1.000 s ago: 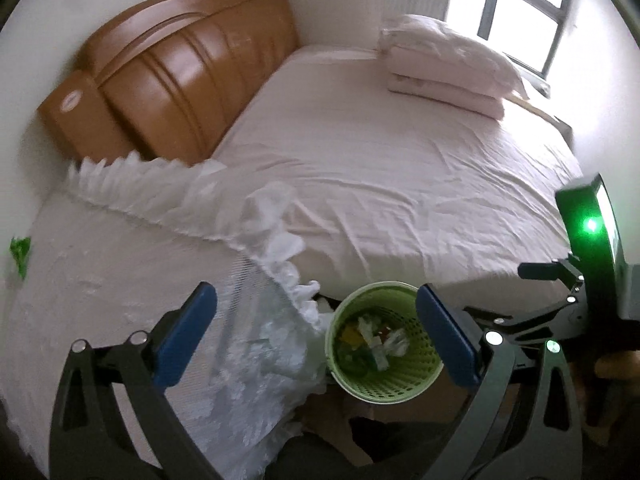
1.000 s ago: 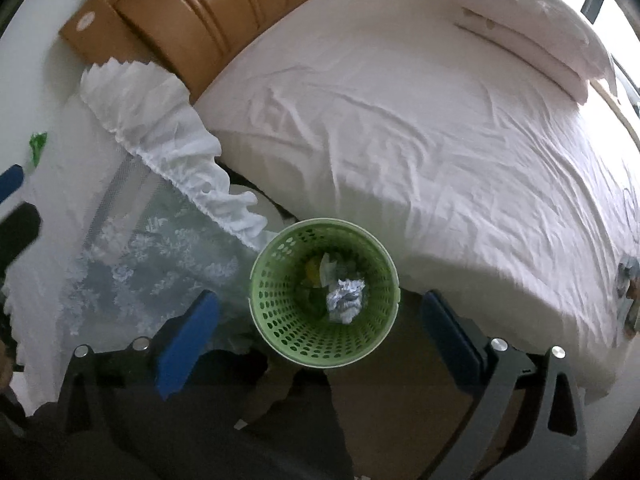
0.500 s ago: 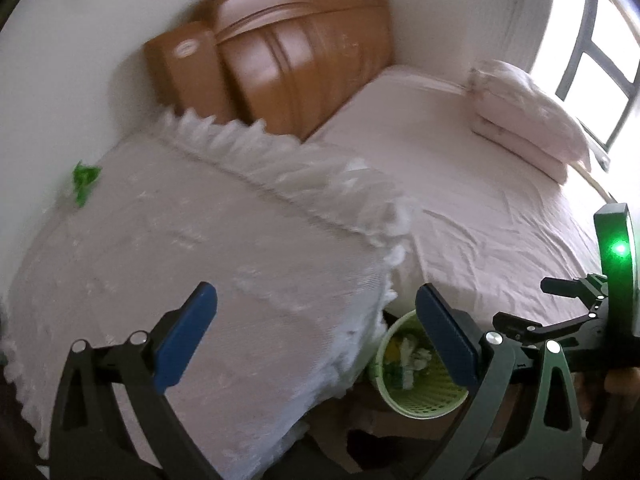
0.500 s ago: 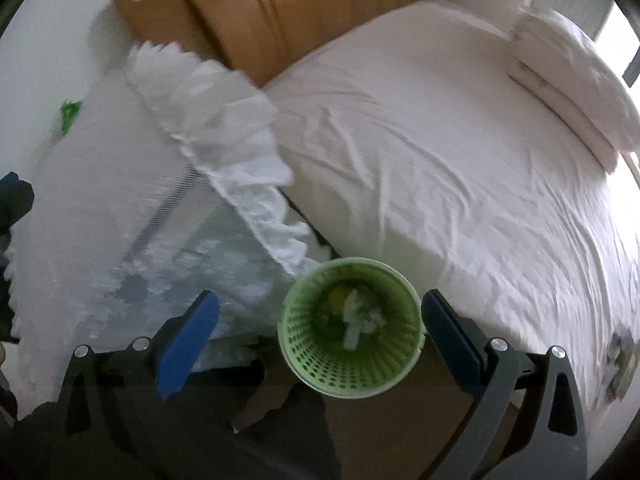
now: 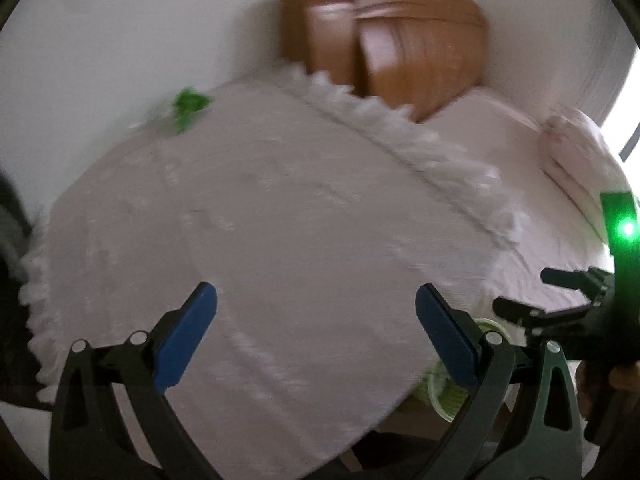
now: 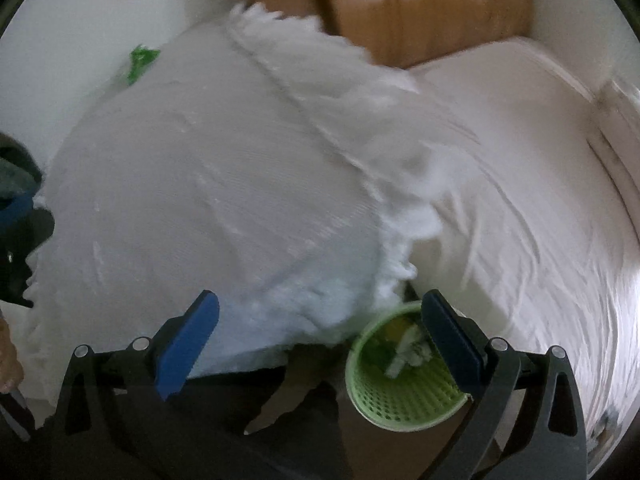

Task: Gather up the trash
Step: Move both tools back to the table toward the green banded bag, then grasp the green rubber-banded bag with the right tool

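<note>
A green piece of trash (image 5: pixel 188 107) lies at the far edge of a table covered with a white lace cloth (image 5: pixel 280 240), next to the wall; it also shows in the right wrist view (image 6: pixel 140 62). A green mesh waste basket (image 6: pixel 400 380) with crumpled trash inside stands on the floor between table and bed; only its rim (image 5: pixel 444 394) shows in the left wrist view. My left gripper (image 5: pixel 316 332) is open and empty above the cloth. My right gripper (image 6: pixel 320 332) is open and empty, its right finger over the basket. Both views are motion-blurred.
A bed with a pale sheet (image 6: pixel 520 200) lies to the right, with pillows (image 5: pixel 576 152) near a window. A wooden headboard (image 5: pixel 400 48) stands against the white wall. The right gripper's body with a green light (image 5: pixel 624 228) shows at the left wrist view's right edge.
Both grippers have swung left, away from the bed and basket toward the cloth-covered table. The green trash now sits nearer the middle of both views. Both grippers stay open.
</note>
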